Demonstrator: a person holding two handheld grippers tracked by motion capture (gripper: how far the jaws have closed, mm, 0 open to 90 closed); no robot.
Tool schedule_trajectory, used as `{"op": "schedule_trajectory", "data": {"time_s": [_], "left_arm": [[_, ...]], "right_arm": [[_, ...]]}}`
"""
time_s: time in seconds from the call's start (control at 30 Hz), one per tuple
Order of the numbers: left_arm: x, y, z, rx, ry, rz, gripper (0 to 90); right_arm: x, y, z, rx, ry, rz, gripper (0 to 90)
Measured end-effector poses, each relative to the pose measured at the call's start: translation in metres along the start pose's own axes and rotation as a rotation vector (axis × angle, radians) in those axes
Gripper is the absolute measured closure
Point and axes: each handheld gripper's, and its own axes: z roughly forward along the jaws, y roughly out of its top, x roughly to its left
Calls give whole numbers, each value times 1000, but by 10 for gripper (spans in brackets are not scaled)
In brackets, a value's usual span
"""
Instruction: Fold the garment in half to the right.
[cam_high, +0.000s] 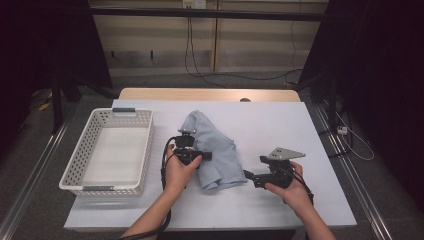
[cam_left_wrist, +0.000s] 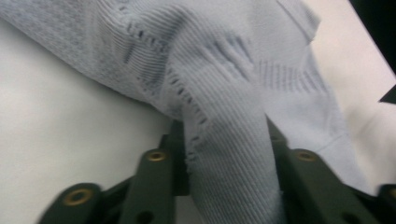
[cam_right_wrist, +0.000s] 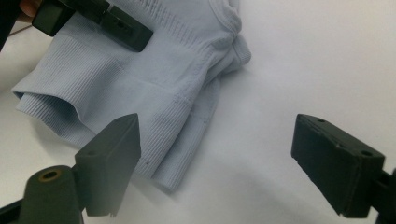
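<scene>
Forearms come in from the bottom edge of the high view, closest to that camera, each hand carrying a claw over the bench (cam_high: 280, 120), a white-covered top that takes up the middle of the scene.

On the bench's left part stands a white basket (cam_high: 145, 150) with perforated walls.

Right of the basket, near the middle of the bench, lies a pale blue garment (cam_high: 220, 150), ribbed knit, crumpled and partly folded over itself. Its near end points toward the person, with layered edges showing in the right gripper view (cam_right_wrist: 154, 93).

Over the garment's left side hangs the left claw (cam_high: 187, 137), gripped by the left hand (cam_high: 179, 170). In the left gripper view a bunched ridge of the garment (cam_left_wrist: 229, 140) rises between the two black jaws, which press against it on both sides: the claw is clenched on the cloth.

To the right of the garment, just beside its near corner, the right claw (cam_high: 250, 177) sits in the right hand (cam_high: 292, 187), pointing left toward the cloth. In the right gripper view (cam_right_wrist: 215, 158) its jaws stand wide apart with bare bench between them, released, the cloth's edge close to one jaw.
</scene>
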Motion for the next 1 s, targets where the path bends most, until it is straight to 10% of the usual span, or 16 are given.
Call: {"op": "schedule_trajectory", "data": {"time_s": [1.0], "left_arm": [[3, 38, -36, 197, 2, 38, 748]], "right_arm": [[-1, 0, -2, -17, 21, 6, 132]]}}
